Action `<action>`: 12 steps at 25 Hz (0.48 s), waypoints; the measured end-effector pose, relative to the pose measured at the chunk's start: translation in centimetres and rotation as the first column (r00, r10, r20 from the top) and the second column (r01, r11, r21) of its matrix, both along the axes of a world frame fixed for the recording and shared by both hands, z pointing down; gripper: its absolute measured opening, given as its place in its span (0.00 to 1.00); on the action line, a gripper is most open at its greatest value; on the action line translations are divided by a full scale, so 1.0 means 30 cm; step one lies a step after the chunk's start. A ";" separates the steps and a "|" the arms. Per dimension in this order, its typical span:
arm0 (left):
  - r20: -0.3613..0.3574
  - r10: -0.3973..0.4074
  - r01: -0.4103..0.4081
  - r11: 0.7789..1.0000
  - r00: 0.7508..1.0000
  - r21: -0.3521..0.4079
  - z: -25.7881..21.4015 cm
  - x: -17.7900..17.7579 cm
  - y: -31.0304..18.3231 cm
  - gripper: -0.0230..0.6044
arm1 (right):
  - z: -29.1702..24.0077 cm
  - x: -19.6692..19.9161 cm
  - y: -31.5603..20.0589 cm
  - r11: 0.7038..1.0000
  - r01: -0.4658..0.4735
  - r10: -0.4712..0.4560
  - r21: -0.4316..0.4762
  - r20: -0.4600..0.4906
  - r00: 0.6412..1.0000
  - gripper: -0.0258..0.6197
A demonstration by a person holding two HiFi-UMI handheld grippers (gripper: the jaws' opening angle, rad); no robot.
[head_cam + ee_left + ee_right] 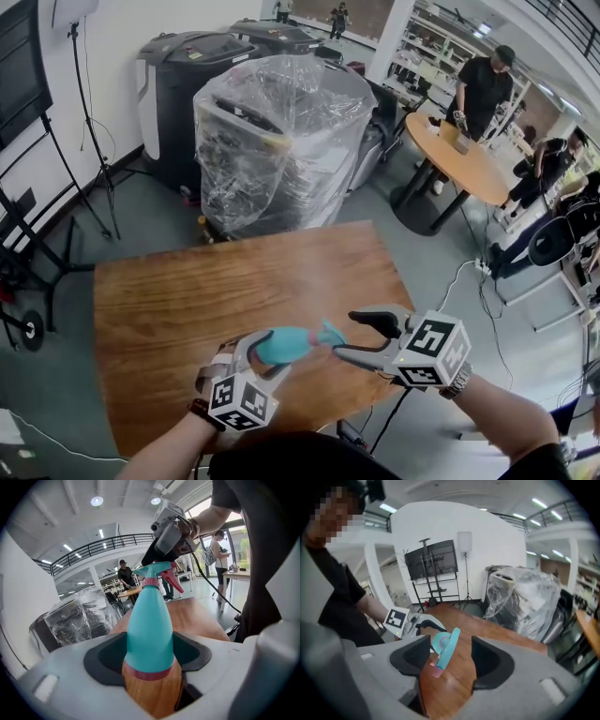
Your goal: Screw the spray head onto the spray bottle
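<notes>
Already done: spray head (330, 333) sits on spray bottle (284, 345), apparently threaded.
Left gripper (267, 352): clamps spray bottle.
Right gripper (356, 337): jaws spread, at spray head's 3 o'clock.
Remaining: tightening, possibly.

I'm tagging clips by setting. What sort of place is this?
Probably an open lab or workshop hall: a plastic-wrapped machine stands on the floor, a screen sits on a rolling stand, and people work at a round table near shelves.
</notes>
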State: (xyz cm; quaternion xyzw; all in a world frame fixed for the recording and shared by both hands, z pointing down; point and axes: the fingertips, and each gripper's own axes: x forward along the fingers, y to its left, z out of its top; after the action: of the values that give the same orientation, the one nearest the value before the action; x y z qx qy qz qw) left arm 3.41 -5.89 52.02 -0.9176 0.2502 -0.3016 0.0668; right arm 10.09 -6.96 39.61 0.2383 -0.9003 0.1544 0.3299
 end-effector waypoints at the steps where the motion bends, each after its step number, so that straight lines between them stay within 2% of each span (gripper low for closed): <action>1: -0.016 0.000 0.000 1.000 1.000 -0.014 0.001 0.003 0.000 0.56 | -0.007 -0.004 0.006 0.998 0.036 -0.034 0.043 -0.029 0.999 0.44; 3: -0.055 -0.008 0.005 0.999 0.998 -0.044 0.004 0.005 -0.005 0.56 | -0.023 -0.014 0.011 0.995 0.062 -0.060 0.075 -0.028 0.998 0.44; 6: -0.132 -0.048 0.035 0.994 0.990 -0.102 0.020 0.003 -0.024 0.56 | -0.059 -0.016 0.000 0.995 0.033 -0.035 0.097 0.022 0.999 0.44; 12: -0.277 -0.177 0.125 0.973 0.944 -0.196 0.082 -0.004 -0.078 0.56 | -0.110 0.030 -0.021 0.985 -0.077 0.065 0.153 0.078 0.995 0.44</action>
State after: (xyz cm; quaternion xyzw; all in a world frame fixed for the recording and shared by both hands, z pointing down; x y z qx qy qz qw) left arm 3.29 -8.24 54.49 -0.9324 0.2996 -0.1876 -0.0754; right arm 11.00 -7.59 36.30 0.2897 -0.9118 0.1038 0.2718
